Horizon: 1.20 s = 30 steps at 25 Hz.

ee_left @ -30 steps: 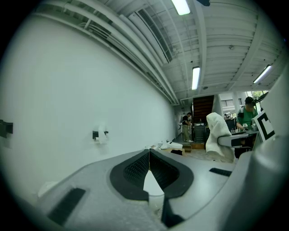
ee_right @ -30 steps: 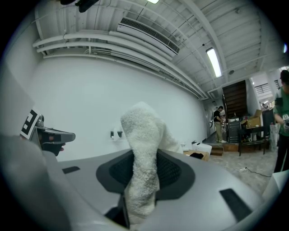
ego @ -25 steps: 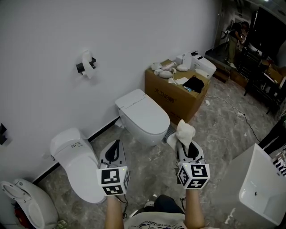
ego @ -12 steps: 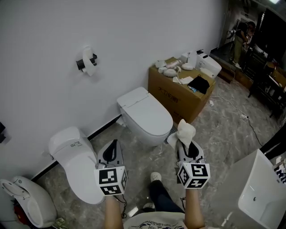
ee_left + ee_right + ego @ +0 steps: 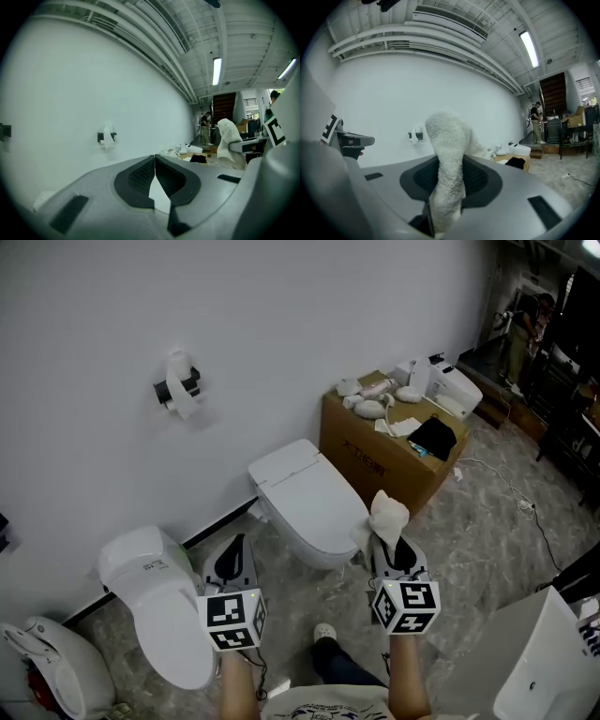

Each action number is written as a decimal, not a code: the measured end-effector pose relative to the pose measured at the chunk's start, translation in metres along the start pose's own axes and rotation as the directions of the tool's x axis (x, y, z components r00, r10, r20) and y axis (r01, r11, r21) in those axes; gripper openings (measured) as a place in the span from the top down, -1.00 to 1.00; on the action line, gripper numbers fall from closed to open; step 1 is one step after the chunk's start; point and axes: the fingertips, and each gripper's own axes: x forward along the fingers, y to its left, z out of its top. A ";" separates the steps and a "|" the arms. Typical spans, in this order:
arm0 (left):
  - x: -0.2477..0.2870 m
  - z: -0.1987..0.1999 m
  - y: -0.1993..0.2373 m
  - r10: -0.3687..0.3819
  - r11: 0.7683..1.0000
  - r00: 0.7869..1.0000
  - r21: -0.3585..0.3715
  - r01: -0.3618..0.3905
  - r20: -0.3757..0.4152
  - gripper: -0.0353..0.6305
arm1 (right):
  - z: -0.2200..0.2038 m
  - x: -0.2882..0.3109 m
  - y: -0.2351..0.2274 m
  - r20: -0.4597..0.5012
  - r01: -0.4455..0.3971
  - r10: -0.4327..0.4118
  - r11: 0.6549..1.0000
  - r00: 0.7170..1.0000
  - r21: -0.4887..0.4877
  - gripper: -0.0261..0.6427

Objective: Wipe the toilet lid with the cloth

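White cloth (image 5: 388, 515) pinched in right gripper (image 5: 392, 551), standing upright

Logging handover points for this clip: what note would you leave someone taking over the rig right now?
Left gripper: shut, empty, held in the air.
Right gripper: shut on the white cloth, which sticks up out of the jaws.
Toilet lid: closed, ahead by the wall, next to the cardboard box; the cloth is not yet on it.
Done: cloth in hand.
Left: bring the cloth down to the lid and wipe it.
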 end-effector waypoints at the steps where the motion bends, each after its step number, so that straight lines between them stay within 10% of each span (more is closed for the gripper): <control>1: 0.013 0.003 -0.001 0.004 1.000 1.000 0.002 -0.004 0.000 0.87 | 0.003 0.014 -0.006 0.000 -0.004 0.004 1.000 1.000 0.004 0.58; 30: 0.228 0.013 0.056 0.136 0.990 0.989 -0.019 -0.137 -0.066 0.87 | 0.008 0.267 -0.055 -0.074 -0.117 0.117 0.993 0.990 0.007 0.58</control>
